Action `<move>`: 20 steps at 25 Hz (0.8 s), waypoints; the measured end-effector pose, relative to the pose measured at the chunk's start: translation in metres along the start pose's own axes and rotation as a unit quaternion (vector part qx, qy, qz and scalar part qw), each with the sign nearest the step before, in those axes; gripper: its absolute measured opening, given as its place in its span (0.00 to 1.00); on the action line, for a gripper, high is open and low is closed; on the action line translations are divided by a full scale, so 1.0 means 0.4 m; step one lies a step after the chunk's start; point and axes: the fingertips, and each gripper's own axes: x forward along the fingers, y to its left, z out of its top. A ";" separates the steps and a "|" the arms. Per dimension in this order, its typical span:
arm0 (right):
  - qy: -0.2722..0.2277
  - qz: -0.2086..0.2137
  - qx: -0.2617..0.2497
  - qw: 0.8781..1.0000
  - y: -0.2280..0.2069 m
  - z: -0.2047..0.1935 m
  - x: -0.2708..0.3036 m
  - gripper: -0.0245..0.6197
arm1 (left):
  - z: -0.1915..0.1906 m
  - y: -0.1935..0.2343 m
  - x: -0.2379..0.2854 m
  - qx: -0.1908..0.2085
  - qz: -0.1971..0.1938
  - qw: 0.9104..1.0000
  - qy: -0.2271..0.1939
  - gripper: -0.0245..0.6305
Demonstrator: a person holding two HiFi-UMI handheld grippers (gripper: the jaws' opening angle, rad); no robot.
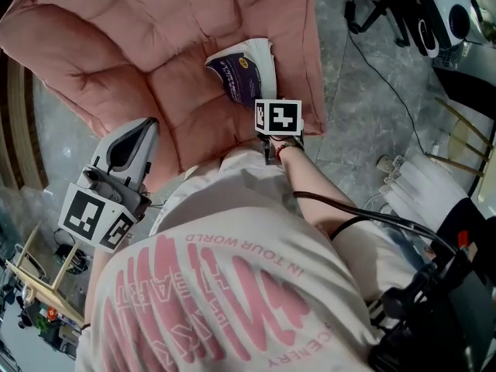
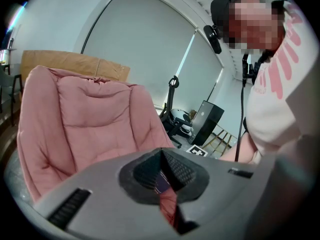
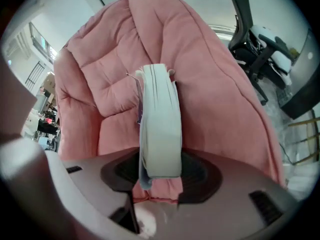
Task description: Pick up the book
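A book (image 1: 244, 68) with a purple cover and thick white page block lies tilted up on the seat of a pink cushioned chair (image 1: 155, 53). My right gripper (image 1: 267, 98) points steeply down at the book's near end. In the right gripper view the white page edge (image 3: 160, 124) stands upright between the jaws and fills the gap, with both pads against it. My left gripper (image 1: 143, 126) hangs shut and empty at the chair's front left corner. In the left gripper view only a sliver of pink cushion and purple cover shows through its closed jaws (image 2: 167, 184).
The pink chair (image 2: 90, 119) stands on a grey floor. A black office chair (image 3: 260, 49) and cables (image 1: 387, 76) lie to the right. Wooden sticks (image 1: 465, 138) lean at the far right. A black box (image 2: 206, 121) stands behind the person's white shirt (image 1: 232, 285).
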 end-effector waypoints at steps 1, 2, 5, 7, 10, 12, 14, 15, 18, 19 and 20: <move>-0.007 0.006 -0.010 1.000 0.014 0.011 0.002 0.37 | -0.002 0.000 -0.001 -0.001 0.001 1.000 0.000 0.05; -0.015 0.011 -0.019 1.000 0.026 0.027 0.005 0.37 | -0.004 -0.001 -0.002 -0.002 0.002 1.000 0.000 0.05; -0.019 0.015 -0.019 1.000 0.036 0.080 0.014 0.37 | -0.005 -0.002 -0.006 -0.002 0.007 1.000 -0.001 0.05; -0.004 0.010 -0.014 1.000 0.018 0.093 0.022 0.37 | -0.005 -0.002 -0.010 -0.004 0.013 1.000 -0.004 0.05; 0.008 0.011 -0.005 1.000 -0.009 0.097 0.033 0.37 | -0.008 -0.001 -0.019 -0.006 0.021 1.000 -0.007 0.05; 0.011 0.016 0.007 1.000 -0.023 0.104 0.042 0.37 | -0.011 -0.002 -0.025 -0.008 0.028 1.000 -0.008 0.05; 0.018 0.025 0.011 0.999 -0.027 0.113 0.054 0.37 | -0.013 0.000 -0.029 -0.013 0.038 0.999 -0.008 0.05; 0.024 0.030 0.009 0.999 -0.027 0.117 0.061 0.37 | -0.015 0.001 -0.032 -0.017 0.043 0.999 -0.009 0.05; 0.039 0.042 0.001 0.998 -0.026 0.123 0.076 0.37 | -0.020 0.004 -0.040 -0.026 0.054 0.998 -0.012 0.05; 0.042 0.044 0.000 0.998 -0.025 0.122 0.078 0.37 | -0.021 0.003 -0.045 -0.027 0.056 0.998 -0.013 0.05; 0.045 0.047 0.001 0.998 -0.024 0.120 0.080 0.37 | -0.022 0.001 -0.050 -0.028 0.057 0.998 -0.014 0.05</move>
